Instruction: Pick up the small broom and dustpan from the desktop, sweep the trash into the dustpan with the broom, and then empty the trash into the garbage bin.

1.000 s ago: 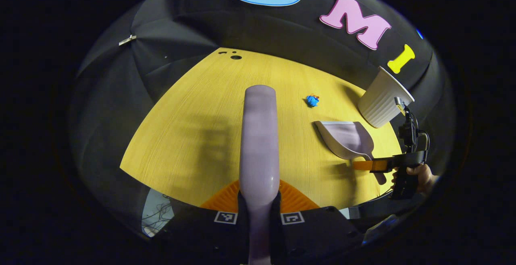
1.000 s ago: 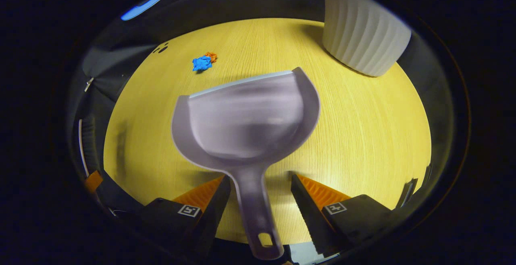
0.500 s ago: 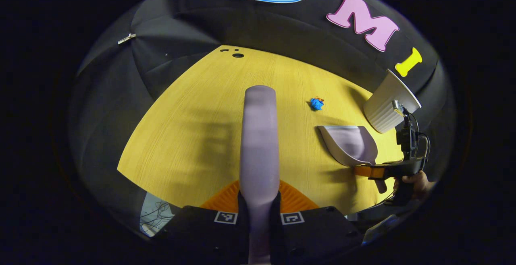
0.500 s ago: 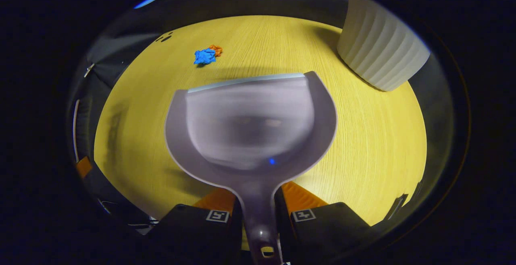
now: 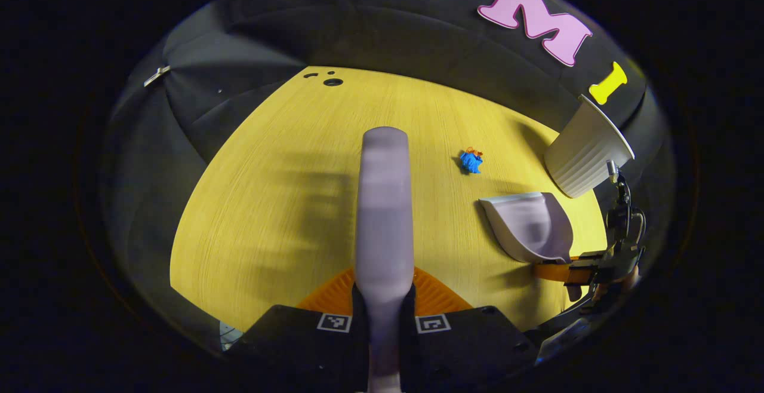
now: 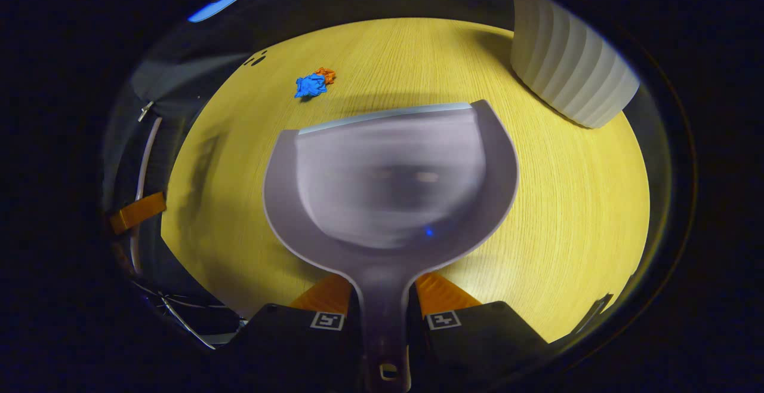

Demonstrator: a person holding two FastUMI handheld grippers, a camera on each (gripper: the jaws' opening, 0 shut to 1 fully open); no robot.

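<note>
**Broom and dustpan both gripped above an open tabletop**

The left gripper [image 5: 383, 315] has its jaws pinching the one broom [image 5: 384, 202], whose pale handle points out over the yellow tabletop [image 5: 268, 202]. To that handle's left the wood lies bare out to the curved edge, where the black cloth wall begins; three dark holes [image 5: 327, 78] sit near the far edge.

The right gripper [image 6: 383, 321] has its jaws pressed on the handle of the one dustpan [image 6: 391, 184], its open lip facing away toward the trash. Two scraps of trash lie touching, one blue [image 6: 310, 85] and one orange [image 6: 325, 73], well beyond the lip with bare wood between. One white ribbed garbage bin [image 6: 570, 76] stands at the far right edge, apart from the dustpan.
</note>
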